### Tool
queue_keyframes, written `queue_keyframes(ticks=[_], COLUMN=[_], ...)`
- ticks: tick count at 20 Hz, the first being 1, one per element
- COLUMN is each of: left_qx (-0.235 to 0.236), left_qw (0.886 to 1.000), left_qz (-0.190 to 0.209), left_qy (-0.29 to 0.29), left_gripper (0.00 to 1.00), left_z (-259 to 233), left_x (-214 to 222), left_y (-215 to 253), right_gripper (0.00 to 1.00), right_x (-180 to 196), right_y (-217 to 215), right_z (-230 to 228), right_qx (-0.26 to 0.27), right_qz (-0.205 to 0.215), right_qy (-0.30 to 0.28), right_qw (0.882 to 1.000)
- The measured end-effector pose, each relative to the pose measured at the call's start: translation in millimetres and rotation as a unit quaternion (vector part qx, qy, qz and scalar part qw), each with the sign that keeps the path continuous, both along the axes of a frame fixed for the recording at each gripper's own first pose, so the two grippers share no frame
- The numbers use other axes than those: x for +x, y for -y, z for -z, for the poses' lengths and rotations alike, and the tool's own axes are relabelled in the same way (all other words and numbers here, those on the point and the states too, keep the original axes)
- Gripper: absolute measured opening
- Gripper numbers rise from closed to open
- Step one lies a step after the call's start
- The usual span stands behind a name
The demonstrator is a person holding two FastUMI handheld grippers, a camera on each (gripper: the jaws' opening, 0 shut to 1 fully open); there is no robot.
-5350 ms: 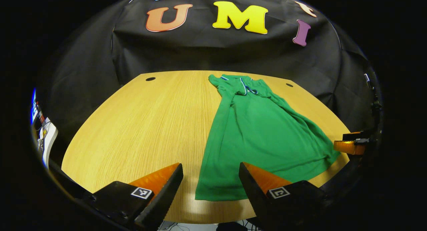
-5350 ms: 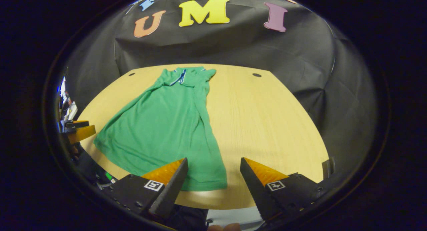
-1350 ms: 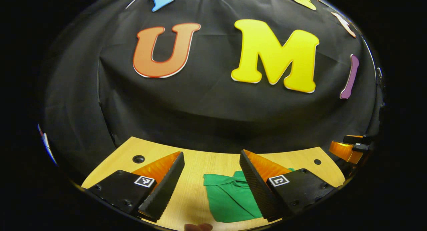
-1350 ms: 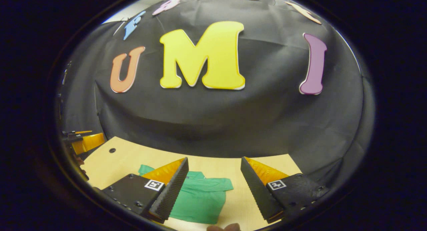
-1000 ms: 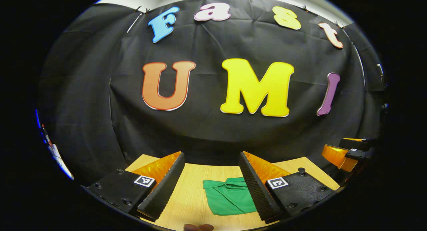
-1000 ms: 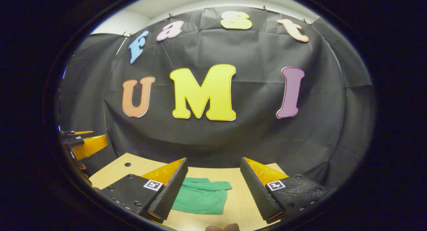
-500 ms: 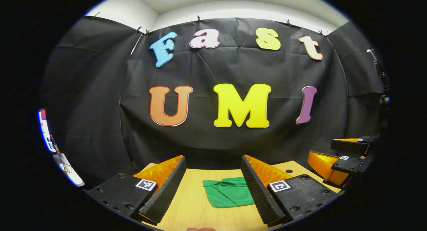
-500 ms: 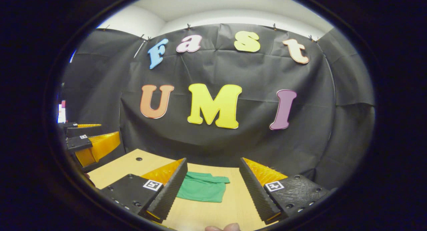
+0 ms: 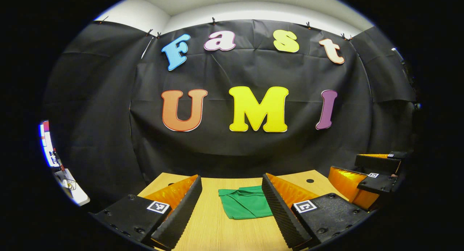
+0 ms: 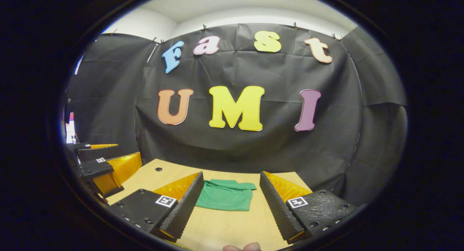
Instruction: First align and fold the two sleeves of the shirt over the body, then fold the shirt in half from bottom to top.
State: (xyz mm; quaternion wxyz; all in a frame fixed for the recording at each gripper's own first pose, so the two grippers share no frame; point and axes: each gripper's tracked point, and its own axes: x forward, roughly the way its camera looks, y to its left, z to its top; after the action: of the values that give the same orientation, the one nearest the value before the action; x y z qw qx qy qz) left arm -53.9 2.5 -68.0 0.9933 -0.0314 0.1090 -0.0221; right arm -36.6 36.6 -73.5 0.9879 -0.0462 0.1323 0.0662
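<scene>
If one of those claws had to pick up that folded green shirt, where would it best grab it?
Probably at the near edge of the green shirt, which looks like the fold. It lies flat on the wooden table as a compact rectangle, collar end toward the wall. Coming in low from the near side, open jaws could likely close on all layers at once; the right gripper already faces that edge.

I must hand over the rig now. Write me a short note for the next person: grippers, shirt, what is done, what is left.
Left gripper: open, empty, held above the table.
Right gripper: open, empty, also off the cloth.
Shirt: lies on the table as a compact green rectangle, touched by neither gripper.
Done: sleeves appear tucked in, bottom-to-top fold appears made.
Left: probably nothing; perhaps check the edges line up.
</scene>
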Motion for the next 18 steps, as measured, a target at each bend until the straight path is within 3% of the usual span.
queue_keyframes(ticks=[18], left_qx=[-0.001], left_qw=[1.0], left_qz=[-0.002], left_qy=[0.014], left_gripper=[1.0], left_z=[-10.4], left_x=[14.7], left_y=[-9.1], right_gripper=[0.95], right_x=[15.2], right_y=[-13.7], right_z=[-10.1], right_qx=[0.009], right_qz=[-0.008], right_qy=[0.011], right_qw=[1.0])
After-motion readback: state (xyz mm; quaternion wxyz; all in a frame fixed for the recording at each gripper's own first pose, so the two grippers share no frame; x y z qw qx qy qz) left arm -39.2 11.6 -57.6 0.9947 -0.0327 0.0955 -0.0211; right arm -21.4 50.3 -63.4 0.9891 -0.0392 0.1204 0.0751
